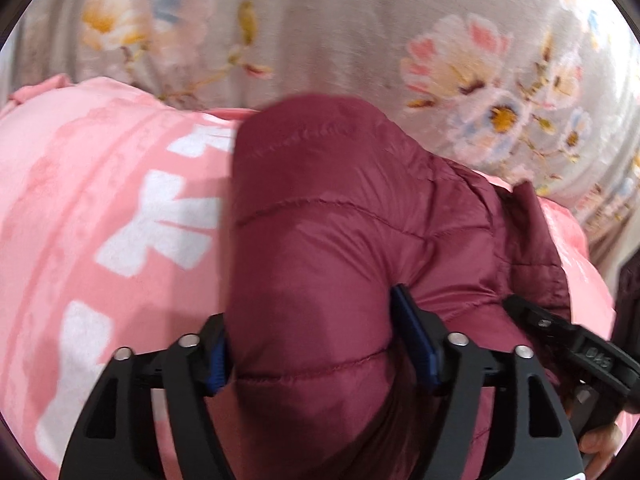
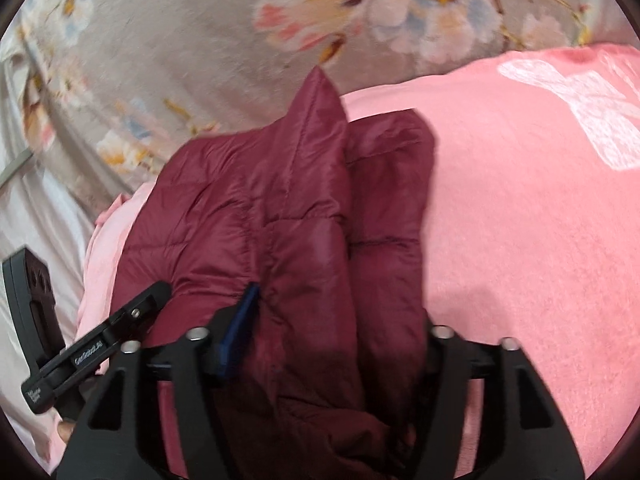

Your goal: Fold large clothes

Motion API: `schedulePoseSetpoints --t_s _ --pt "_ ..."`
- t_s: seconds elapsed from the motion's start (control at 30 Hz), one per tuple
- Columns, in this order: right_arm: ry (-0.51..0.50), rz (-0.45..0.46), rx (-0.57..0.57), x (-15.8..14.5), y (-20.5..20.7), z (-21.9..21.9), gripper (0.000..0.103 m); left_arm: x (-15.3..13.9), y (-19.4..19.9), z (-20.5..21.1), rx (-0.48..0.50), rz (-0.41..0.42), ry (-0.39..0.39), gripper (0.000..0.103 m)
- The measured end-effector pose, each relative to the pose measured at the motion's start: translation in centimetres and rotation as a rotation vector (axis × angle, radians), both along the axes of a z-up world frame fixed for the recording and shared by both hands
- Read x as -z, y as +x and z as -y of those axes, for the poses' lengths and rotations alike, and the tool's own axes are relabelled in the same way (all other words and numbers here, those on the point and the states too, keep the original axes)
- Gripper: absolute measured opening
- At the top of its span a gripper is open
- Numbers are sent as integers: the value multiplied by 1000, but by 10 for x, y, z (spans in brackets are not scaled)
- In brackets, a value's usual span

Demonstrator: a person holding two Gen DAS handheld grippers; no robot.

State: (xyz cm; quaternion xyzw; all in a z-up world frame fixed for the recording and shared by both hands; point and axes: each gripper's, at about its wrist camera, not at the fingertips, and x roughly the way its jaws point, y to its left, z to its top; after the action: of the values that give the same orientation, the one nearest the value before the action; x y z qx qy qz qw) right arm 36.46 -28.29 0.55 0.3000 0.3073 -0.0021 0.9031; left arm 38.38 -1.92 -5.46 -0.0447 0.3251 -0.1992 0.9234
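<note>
A maroon quilted puffer jacket (image 1: 328, 216) lies bunched on a pink blanket. My left gripper (image 1: 316, 344) is shut on a thick fold of the jacket, which bulges between its blue pads. In the right wrist view the same jacket (image 2: 280, 208) is folded in layers, and my right gripper (image 2: 332, 344) is shut on its near edge; its right finger is hidden by the cloth. The two grippers are close together: the right one shows at the lower right of the left wrist view (image 1: 560, 340), and the left one shows at the lower left of the right wrist view (image 2: 116, 332).
The pink blanket with white bow prints (image 1: 100, 220) (image 2: 520, 220) covers the near surface. Behind it lies a grey floral bedsheet (image 1: 360, 20) (image 2: 160, 40). White cloth (image 2: 36, 216) lies at the far left of the right wrist view.
</note>
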Motion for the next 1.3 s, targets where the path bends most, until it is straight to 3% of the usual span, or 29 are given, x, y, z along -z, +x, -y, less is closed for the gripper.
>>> schedulePoseSetpoints --t_s 0.13,0.3,0.4,0.43,0.47,0.53,0.6,0.67,0.87,1.1,1.3 --pt "-52 1 79 -10 -37 10 67 -13 -34 -13 -86 67 83 73" --pt "-254 55 109 -41 -95 -5 63 -41 -89 -23 -216 146 236 76" --pt "-357 66 80 -59 -108 -30 37 -57 -106 -12 -222 145 218 73" --pt "-400 48 54 -64 -106 -42 23 -59 -110 -6 -215 138 209 70" --pt "-416 38 38 -66 -104 -49 13 -59 -113 2 -195 123 200 62" --pt "-439 1 7 -63 -95 -61 6 -52 -111 16 -173 71 204 48" --pt "-437 -46 -5 -54 -85 -65 5 -36 -102 27 -168 -10 199 22" --pt "-408 -83 -10 -43 -80 -65 5 -21 -93 30 -173 -73 174 13" --pt "-369 -145 -16 -17 -68 -67 4 -5 -92 38 -192 -41 203 12" --pt "-359 -177 -37 -10 -63 -67 3 9 -92 53 -203 8 300 11" --pt "-414 -207 -43 -12 -57 -76 3 11 -89 53 -201 0 303 9"
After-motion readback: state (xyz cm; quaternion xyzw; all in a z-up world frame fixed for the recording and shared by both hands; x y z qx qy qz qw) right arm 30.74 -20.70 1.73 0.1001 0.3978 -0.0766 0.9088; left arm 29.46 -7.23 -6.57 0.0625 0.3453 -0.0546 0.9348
